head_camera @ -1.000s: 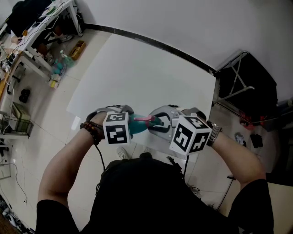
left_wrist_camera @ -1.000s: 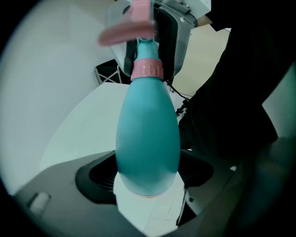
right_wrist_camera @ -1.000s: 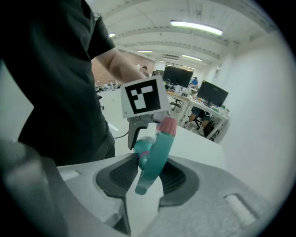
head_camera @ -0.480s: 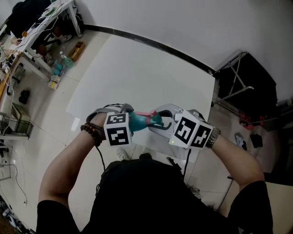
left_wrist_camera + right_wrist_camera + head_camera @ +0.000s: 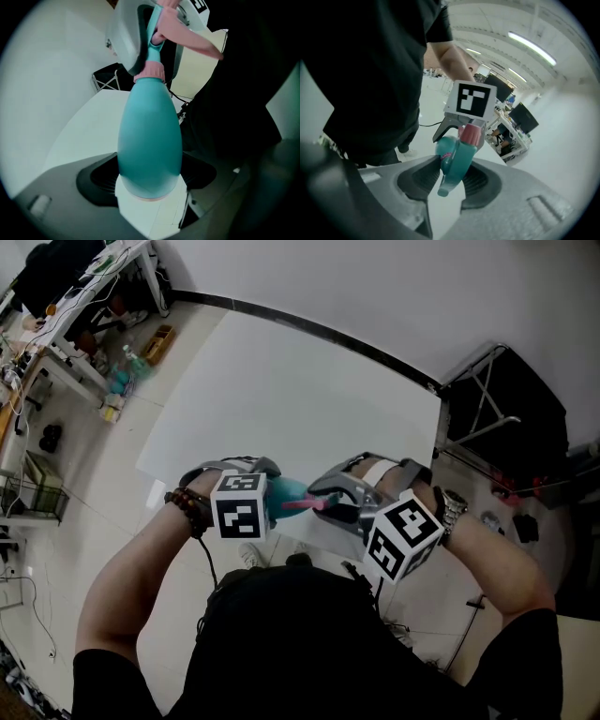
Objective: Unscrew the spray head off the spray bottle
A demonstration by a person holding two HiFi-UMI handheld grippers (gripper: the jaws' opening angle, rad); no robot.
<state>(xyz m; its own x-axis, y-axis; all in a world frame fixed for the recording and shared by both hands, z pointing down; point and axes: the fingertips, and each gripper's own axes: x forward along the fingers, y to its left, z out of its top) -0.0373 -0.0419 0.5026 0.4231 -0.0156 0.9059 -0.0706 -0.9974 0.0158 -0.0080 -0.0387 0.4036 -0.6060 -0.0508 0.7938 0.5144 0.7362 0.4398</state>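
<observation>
You're working in an open-plan office or lab.
You stand at a bare white table (image 5: 281, 381) on a pale tiled floor (image 5: 89, 460), with a cluttered desk (image 5: 80, 301) strung with cables off to your left. The right gripper view shows workstations with dark monitors (image 5: 524, 117) under long ceiling strip lights (image 5: 532, 47).

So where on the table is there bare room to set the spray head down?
Nearly the whole white table is bare, from the black wall strip at the far edge down to the grippers. The only crowded spot is the near edge, where the left gripper holds the spray bottle and the right gripper its spray head.
</observation>
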